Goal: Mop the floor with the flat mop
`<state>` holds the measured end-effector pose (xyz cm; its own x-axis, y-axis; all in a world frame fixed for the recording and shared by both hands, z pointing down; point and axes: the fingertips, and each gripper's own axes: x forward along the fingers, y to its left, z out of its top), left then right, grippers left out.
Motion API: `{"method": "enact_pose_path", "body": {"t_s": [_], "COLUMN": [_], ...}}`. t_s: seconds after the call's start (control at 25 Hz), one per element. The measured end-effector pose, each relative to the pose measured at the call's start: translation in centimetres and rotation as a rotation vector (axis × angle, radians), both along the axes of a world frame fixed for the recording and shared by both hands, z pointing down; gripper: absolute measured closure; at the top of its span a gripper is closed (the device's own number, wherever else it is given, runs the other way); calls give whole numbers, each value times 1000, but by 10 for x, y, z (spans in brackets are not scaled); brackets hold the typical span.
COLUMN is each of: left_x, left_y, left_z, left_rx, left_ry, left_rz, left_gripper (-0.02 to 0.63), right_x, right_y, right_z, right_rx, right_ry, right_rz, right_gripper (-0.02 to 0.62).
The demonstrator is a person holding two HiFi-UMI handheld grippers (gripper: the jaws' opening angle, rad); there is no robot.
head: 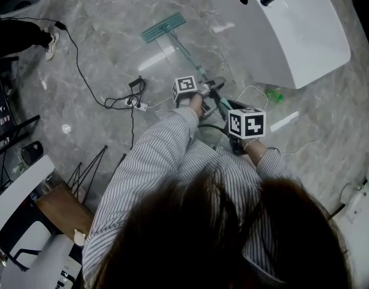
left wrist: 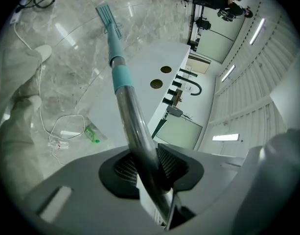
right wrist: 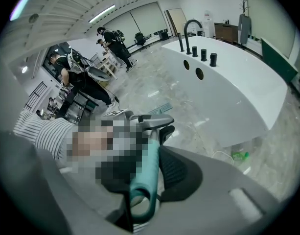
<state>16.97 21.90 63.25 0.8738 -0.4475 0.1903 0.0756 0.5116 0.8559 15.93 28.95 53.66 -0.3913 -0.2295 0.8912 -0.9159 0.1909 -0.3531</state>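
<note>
The flat mop's teal head [head: 164, 27] lies on the grey marble floor ahead of me, its thin pole [head: 185, 53] slanting back toward my hands. In the left gripper view the metal pole [left wrist: 132, 126] runs from between the jaws out to the teal collar [left wrist: 121, 77] and the head [left wrist: 107, 17]. My left gripper [left wrist: 144, 166] is shut on the pole. My right gripper [right wrist: 146, 180] is shut on the mop's teal handle end [right wrist: 147, 173]. In the head view the left gripper [head: 209, 90] sits just ahead of the right gripper [head: 232, 116].
A large white curved counter [head: 286, 23] with a black faucet [right wrist: 186, 31] stands right of the mop. Black and white cables [head: 121, 98] trail on the floor at left. A green bottle [head: 273, 94] lies by the counter's base. Chairs and desks [head: 21, 197] stand at lower left. People [right wrist: 110, 40] work in the distance.
</note>
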Motion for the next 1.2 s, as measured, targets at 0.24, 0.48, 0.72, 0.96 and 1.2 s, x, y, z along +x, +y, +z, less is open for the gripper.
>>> {"method": "enact_pose_path", "body": {"t_s": [0.24,0.48,0.72,0.96,1.2], "left_x": [58,104,127,136,114], "left_y": [71,115,119,103,65], "left_z": [1,-5,-14,-12,-10], "left_rx": [2,2,17,36,44], "left_ry": [-5,8,17,4,6], "left_rz": [62,105,119,148,144], "left_gripper": [502,495,489,480,478], "right_x": [55,101,123,132,110], "right_y": [70,110,112,94,57], "right_z": [4,-5,-13,-12,-10], "right_rx": [-24,-39,-22,-38,-40], "right_ry": [-16,-30,-51,-68,-68], "right_rz": [6,11,19,29,0], "right_gripper": [482,482,482,482,482]}}
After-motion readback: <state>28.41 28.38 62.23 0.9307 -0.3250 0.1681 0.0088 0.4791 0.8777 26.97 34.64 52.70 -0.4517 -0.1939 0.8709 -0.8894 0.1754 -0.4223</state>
